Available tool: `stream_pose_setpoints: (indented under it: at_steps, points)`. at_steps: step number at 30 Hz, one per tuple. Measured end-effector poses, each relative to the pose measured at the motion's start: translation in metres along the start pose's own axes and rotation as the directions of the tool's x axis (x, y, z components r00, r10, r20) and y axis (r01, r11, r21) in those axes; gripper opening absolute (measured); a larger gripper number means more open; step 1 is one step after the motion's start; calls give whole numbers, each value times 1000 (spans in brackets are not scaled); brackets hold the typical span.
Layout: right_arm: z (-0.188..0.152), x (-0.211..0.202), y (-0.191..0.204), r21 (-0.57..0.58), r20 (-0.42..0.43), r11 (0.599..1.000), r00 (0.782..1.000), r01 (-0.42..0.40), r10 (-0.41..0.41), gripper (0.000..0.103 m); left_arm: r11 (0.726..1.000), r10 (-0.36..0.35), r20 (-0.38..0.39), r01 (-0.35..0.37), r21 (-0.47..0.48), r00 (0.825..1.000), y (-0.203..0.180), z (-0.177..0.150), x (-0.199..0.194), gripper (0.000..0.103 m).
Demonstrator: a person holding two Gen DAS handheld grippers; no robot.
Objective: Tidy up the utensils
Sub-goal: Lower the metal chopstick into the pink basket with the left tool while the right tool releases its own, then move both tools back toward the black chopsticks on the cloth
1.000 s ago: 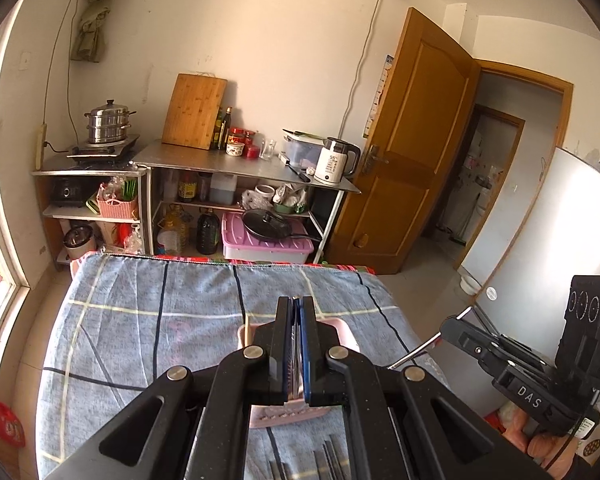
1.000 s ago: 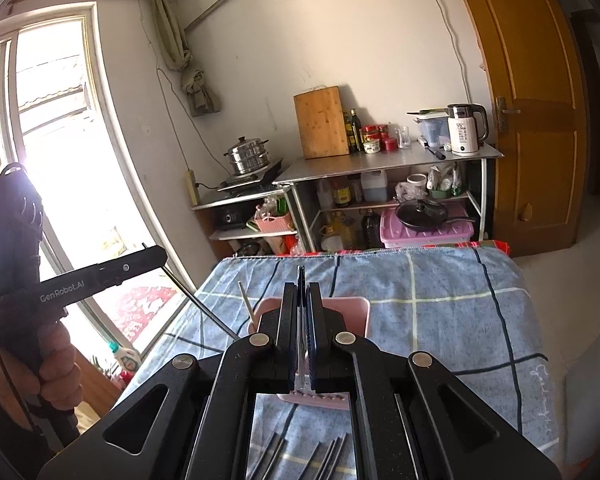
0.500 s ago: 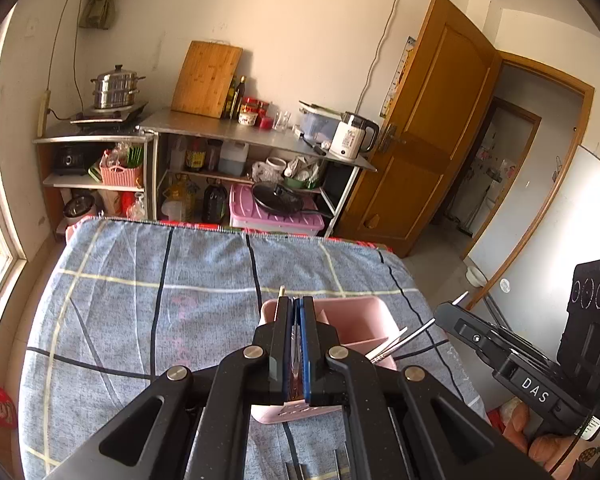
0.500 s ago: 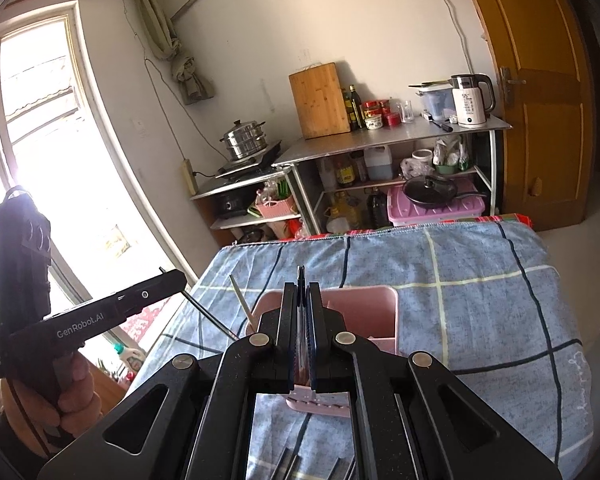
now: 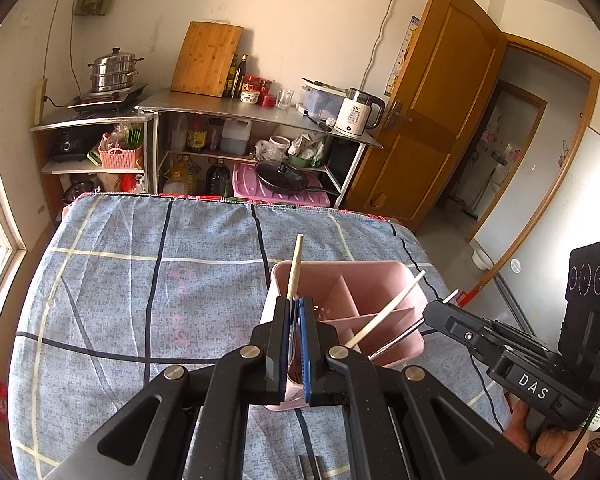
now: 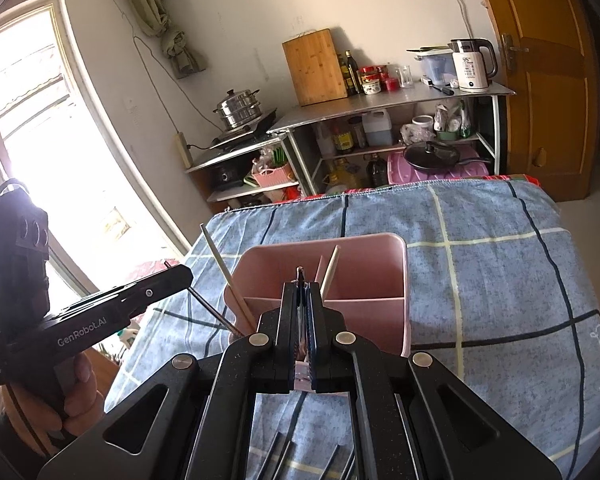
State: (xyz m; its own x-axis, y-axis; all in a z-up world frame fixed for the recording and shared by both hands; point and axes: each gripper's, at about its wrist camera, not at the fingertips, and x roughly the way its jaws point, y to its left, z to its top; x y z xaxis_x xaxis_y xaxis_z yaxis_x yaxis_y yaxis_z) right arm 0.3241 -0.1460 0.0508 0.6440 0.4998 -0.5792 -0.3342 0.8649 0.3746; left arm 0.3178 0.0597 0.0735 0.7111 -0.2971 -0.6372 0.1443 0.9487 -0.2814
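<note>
Both the left gripper (image 5: 296, 320) and the right gripper (image 6: 302, 300) are angled downward over the pink utensil caddy (image 5: 380, 276), fingers clamped on one chopstick (image 5: 294, 270) each.

My left gripper (image 5: 296, 320) is matte black with faint speckling, two angular link arms pinned by round silver screws, and blue pads on the inner faces of its fingers (image 5: 307, 344). My right gripper (image 6: 302, 308) is built the same way. From the side, one housing reads "GenRobot.AI" in white, the other "DAS", each topped by a black box with three round rings. A thin black cable trails below the right one.
</note>
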Motion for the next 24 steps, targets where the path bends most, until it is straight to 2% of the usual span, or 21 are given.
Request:
stream_pose_setpoints:
  at_steps: [5,11,17,24]
  points:
    - [-2,-5,2,-17,4,1000,1000,6,-6,6,1000,13,25,-13,4,1000,0,-1,-9,12]
    - [-4,-26,2,-30,35,1000,999,4,-3,11,999,28,77,-29,19,997,-5,-9,-34,13]
    - [-23,-54,3,-47,62,999,998,9,-6,12,999,33,116,-37,26,993,-10,-38,-63,13]
    - [-64,-87,2,-53,78,998,997,21,-16,12,999,34,140,-39,37,990,-22,-85,-92,13]
